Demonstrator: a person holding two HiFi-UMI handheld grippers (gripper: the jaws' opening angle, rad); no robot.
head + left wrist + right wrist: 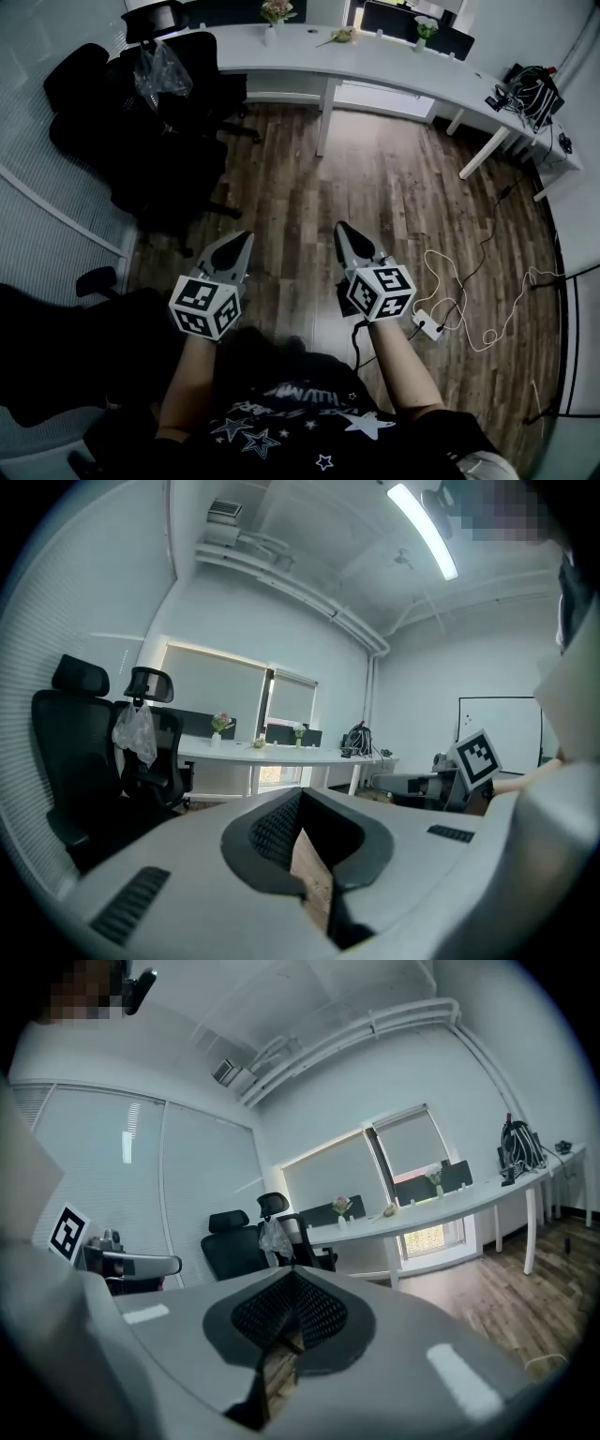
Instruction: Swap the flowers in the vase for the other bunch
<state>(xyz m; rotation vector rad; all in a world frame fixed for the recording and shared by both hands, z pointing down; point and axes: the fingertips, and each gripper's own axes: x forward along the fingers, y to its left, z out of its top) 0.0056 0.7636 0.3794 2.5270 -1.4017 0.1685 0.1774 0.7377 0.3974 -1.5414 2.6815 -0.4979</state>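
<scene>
Flowers [277, 10] stand upright in vase [272, 36]; other bunch [341, 36] lies flat along desk [394, 62].

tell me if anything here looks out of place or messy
One bunch of flowers lies flat on the long white desk, outside any vase. A white power strip and cable sprawl in loose loops across the wooden floor.

No legible text, brand or number found. White lettering on the person's dark shirt [300, 398] is too blurred to read. Cubes [204, 307] on left claw [247, 237] and right claw [340, 227] carry only black-and-white square patterns.
</scene>
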